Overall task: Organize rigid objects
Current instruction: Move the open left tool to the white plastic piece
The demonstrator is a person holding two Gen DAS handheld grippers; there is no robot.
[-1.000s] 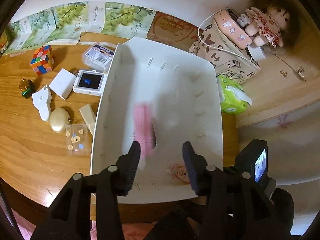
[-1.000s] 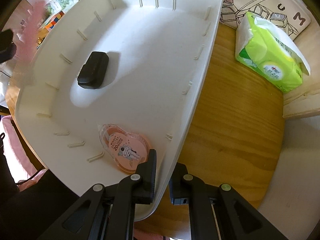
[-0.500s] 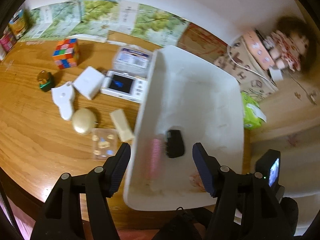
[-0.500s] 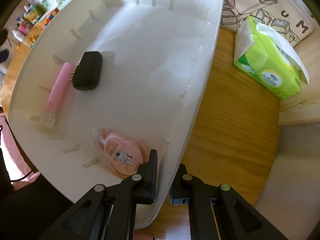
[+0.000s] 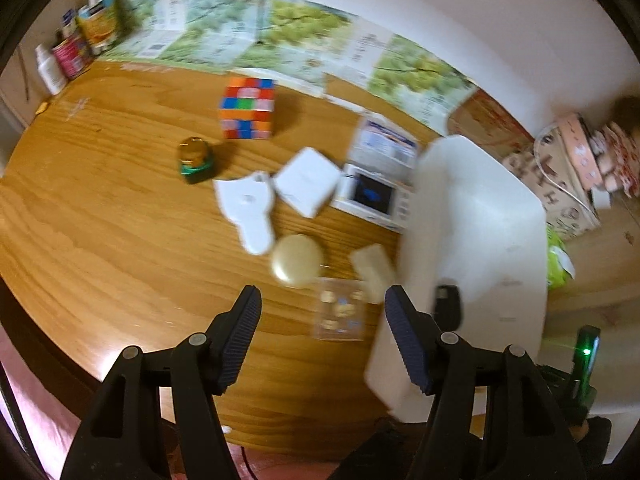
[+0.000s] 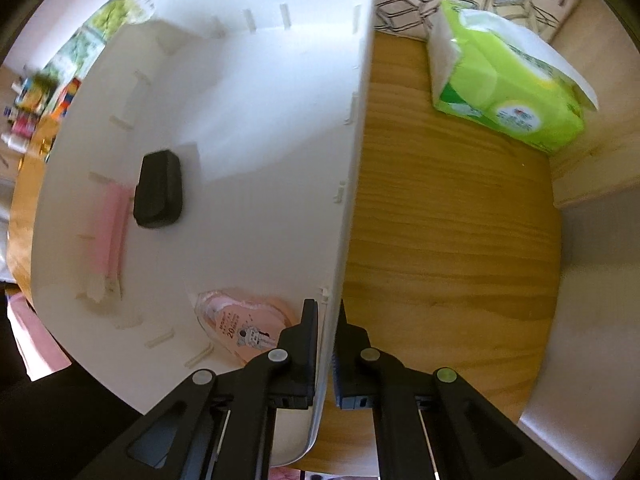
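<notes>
Left gripper [image 5: 322, 316] jaws wide, empty, above clear packet [image 5: 340, 314]. Right gripper [image 6: 325, 322] clamped on tray [image 6: 362, 120] wall; slipping could tip it.

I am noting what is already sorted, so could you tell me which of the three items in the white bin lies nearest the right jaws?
The clear pink heart-shaped case with an astronaut label, beside the clamped wall; the others lie farther off.

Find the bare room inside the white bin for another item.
The white bin is bare from the black block to its far wall. The near-left is crowded: pink bar beside the block, pink tape case by the right gripper.
</notes>
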